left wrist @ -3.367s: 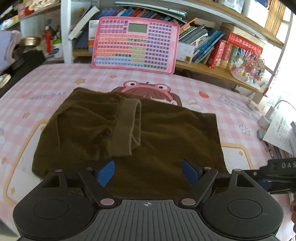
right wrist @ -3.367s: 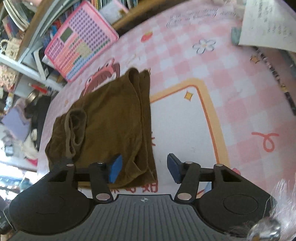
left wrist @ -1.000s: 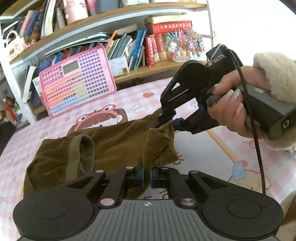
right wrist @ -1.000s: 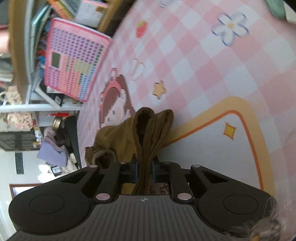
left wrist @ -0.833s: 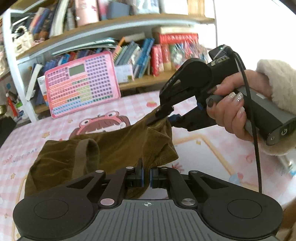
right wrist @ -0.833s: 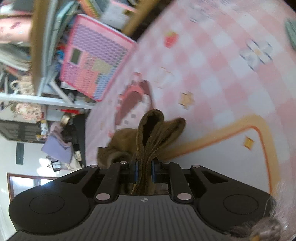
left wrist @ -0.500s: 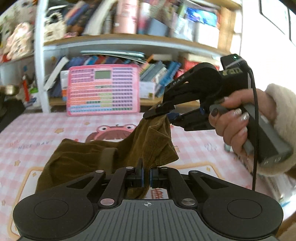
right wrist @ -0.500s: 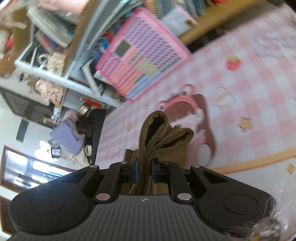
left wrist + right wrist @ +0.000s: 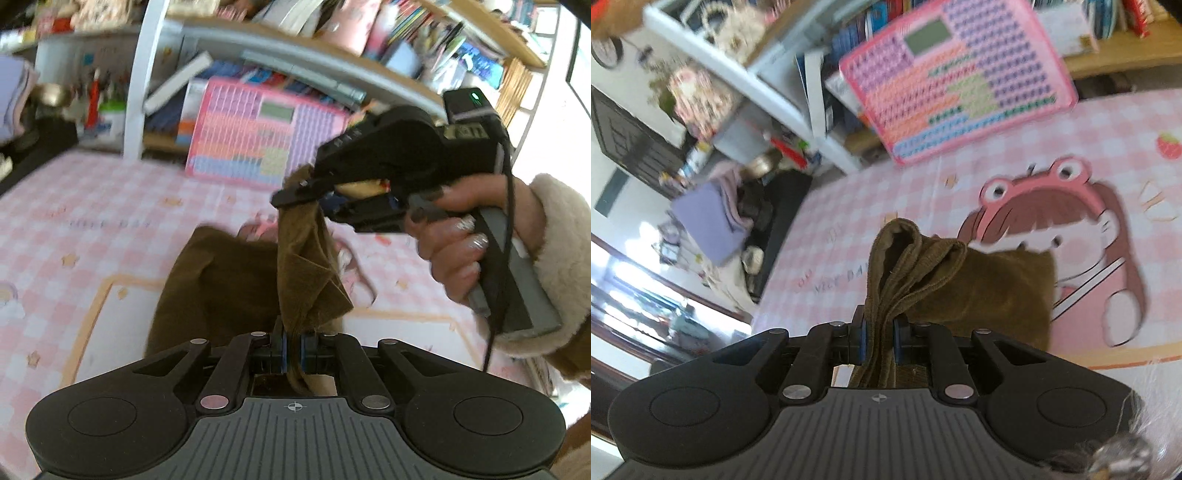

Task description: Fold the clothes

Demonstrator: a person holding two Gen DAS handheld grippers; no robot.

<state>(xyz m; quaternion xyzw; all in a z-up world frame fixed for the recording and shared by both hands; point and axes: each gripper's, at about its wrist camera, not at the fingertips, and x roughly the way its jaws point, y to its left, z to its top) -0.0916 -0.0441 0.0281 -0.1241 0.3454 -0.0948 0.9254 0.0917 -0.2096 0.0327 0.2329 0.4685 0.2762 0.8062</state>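
A: Where is the brown garment point(image 9: 236, 280)?

B: We hold it lifted at frame centre, above the pink checked tabletop point(image 9: 74, 229).

A: And our grippers?

B: The left hand-held gripper point(image 9: 292, 349) is clamped on one edge, low centre. The right hand-held gripper point(image 9: 879, 341) pinches bunched folds; in the left view it sits upper right.
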